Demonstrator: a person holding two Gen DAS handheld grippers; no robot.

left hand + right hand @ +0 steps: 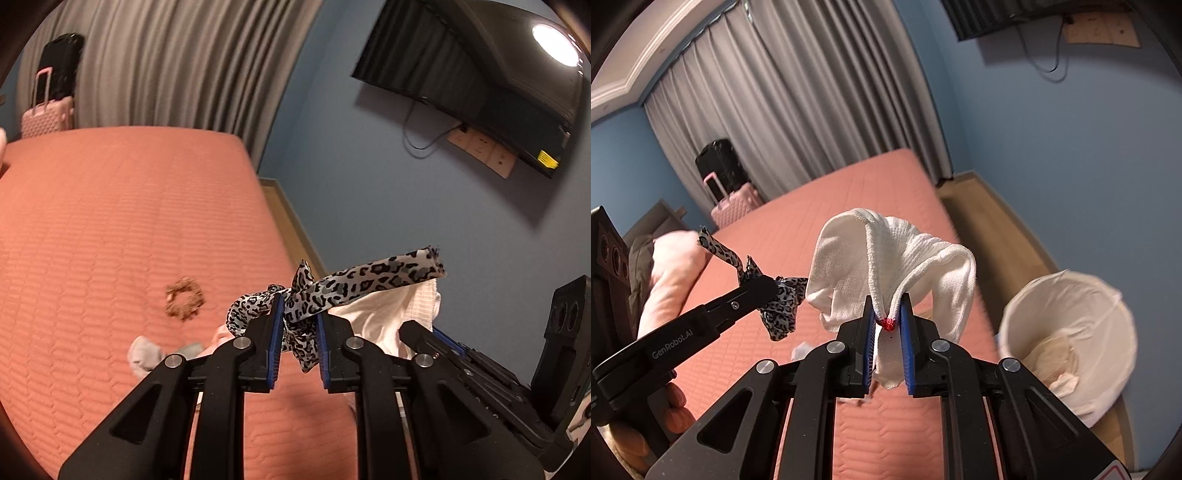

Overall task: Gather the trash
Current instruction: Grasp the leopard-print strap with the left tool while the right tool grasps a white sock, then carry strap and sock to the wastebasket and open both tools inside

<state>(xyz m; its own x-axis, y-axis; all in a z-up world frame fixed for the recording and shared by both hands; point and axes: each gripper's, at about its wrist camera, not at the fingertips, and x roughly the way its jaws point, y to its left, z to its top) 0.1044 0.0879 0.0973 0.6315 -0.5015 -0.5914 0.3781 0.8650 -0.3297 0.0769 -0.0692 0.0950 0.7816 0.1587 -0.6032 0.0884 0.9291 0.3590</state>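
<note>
While my right gripper (889, 325) clamps the white sock (886, 254) and my left gripper (300, 325) clamps the leopard-print scrunchie (314, 295), the bin (1071, 295) lies low to my right, nearer the right.

A pink suitcase (46, 112) stands by grey curtains (177, 62); a television (476, 81) hangs on the blue wall.

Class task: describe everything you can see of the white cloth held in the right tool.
The white cloth is a soft, waffle-textured knit with hemmed edges and a small red spot at the pinch. The right tool is shut on a gathered fold, and the loose ends droop to both sides. It hangs lifted above the salmon bed, apart from the leopard-print fabric.
</note>
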